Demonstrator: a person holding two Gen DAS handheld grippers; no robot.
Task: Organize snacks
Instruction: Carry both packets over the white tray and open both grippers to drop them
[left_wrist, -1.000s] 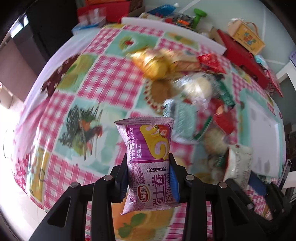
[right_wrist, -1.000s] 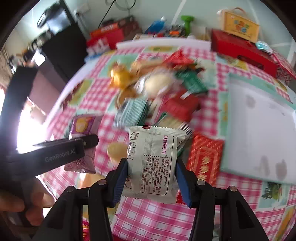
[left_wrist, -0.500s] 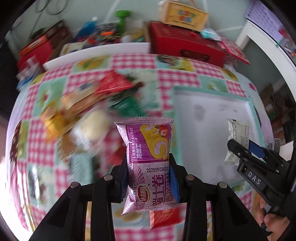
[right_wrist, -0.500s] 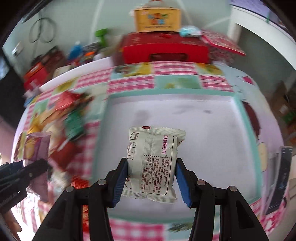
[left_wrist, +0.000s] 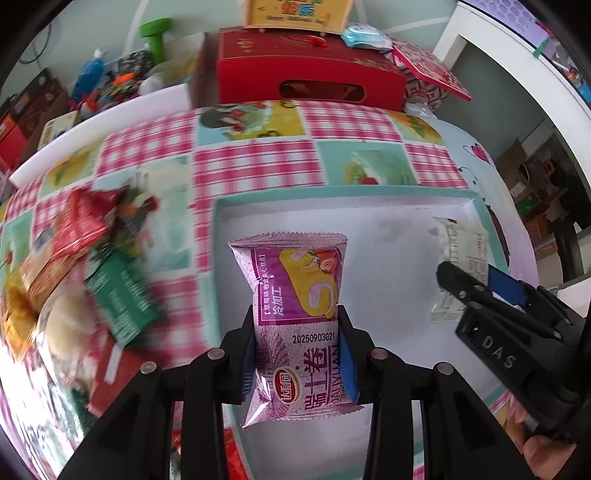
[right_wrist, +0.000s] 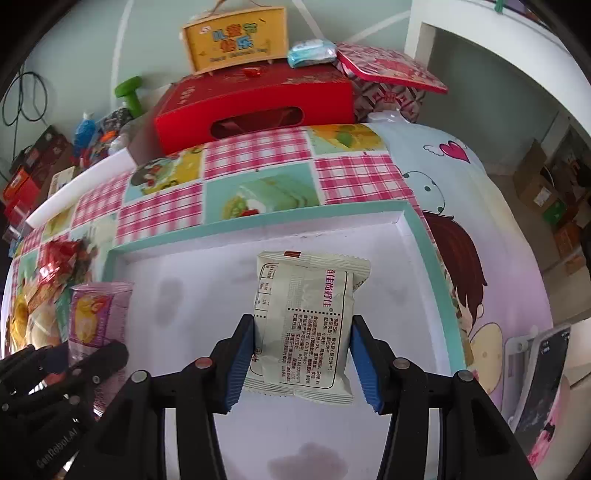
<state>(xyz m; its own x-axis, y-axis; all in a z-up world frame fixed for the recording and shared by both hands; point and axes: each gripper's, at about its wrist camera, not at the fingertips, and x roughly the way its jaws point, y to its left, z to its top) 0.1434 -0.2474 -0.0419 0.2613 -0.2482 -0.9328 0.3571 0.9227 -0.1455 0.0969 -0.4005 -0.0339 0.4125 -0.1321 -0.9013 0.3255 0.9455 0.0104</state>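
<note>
— Left wrist view: left gripper (left_wrist: 297, 354) pinching the purple foil cake-roll packet (left_wrist: 295, 325), has swung from the snack pile (left_wrist: 92, 266) over the white teal-rimmed tray (left_wrist: 406, 236).

— Right gripper (right_wrist: 301, 354) likewise, clamping the pale printed biscuit packet (right_wrist: 306, 317) above it; both look ready to drop.

The white tray (right_wrist: 184, 273) lies open from above, its floor bare and ringed by a low teal rim. Both grippers hang over it side by side, the left gripper (left_wrist: 297, 347) with its purple packet (left_wrist: 295, 317) near the tray's left edge, the right gripper (right_wrist: 301, 354) with its pale packet (right_wrist: 306, 317) nearer the middle. A loose snack pile (left_wrist: 85, 266) crowds the bench (right_wrist: 258, 151) left of the tray. A red box (right_wrist: 258, 103) blocks the far side.
</note>
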